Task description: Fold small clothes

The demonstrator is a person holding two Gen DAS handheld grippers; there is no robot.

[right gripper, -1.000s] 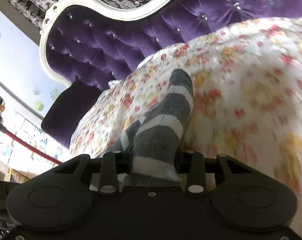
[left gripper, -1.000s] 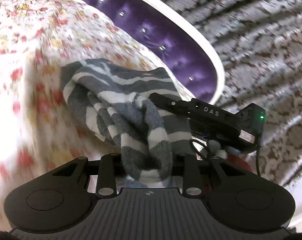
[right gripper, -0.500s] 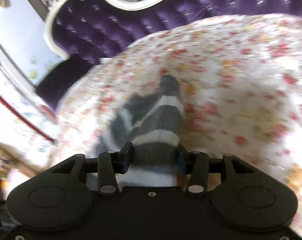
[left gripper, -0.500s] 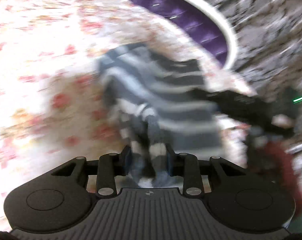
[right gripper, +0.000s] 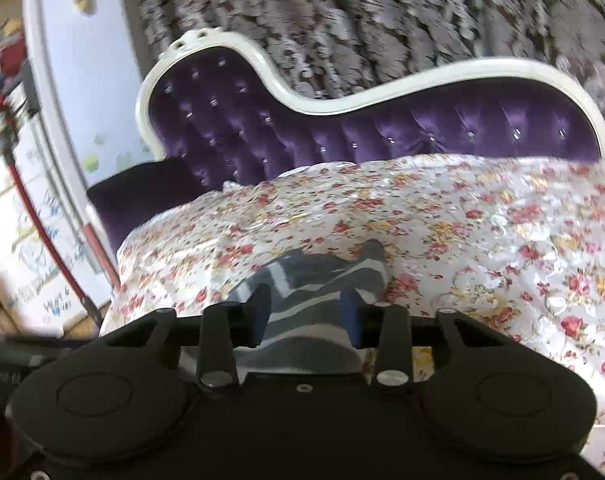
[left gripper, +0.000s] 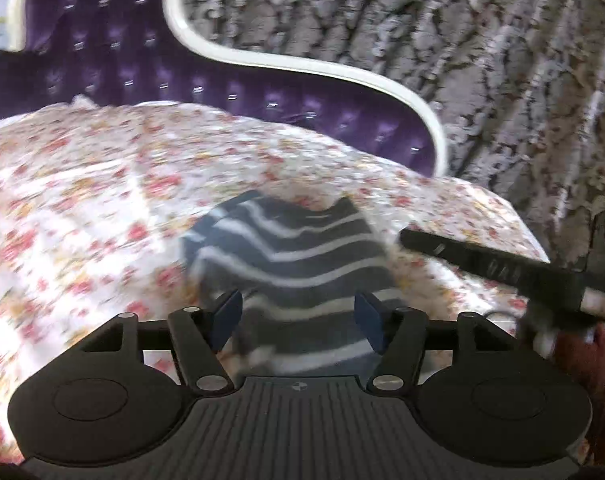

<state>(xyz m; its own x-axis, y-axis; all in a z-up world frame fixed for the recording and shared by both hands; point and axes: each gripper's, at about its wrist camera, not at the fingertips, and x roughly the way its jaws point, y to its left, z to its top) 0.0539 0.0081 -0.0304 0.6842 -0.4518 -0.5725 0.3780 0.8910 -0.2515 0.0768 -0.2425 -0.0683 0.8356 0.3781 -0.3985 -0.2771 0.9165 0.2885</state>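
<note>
- The striped sock lies on the floral bedspread, spread between and just ahead of the fingers of both grippers.
- Left gripper: its fingers have just been opening and now stand well apart. The sock sits in the gap, but the blue pads do not press on it, so this side looks released.
- Right gripper: its fingers have just been closing and look clamped on a bunched part of the sock, the cloth filling the gap between them.
- The step in hand appears to be laying the fold down and letting go.
- To do it well, I would lower the right fingers until the cloth rests flat on the bedspread before they part, then draw both grippers straight back so the pads do not drag the fold open.
- The sock's edges should lie one over the other; blur hides whether they do.
- Writing: the right gripper's black body, seen beside the left fingers, carries pale lettering, too blurred to read.
- No label or brand shows on the sock.
</note>
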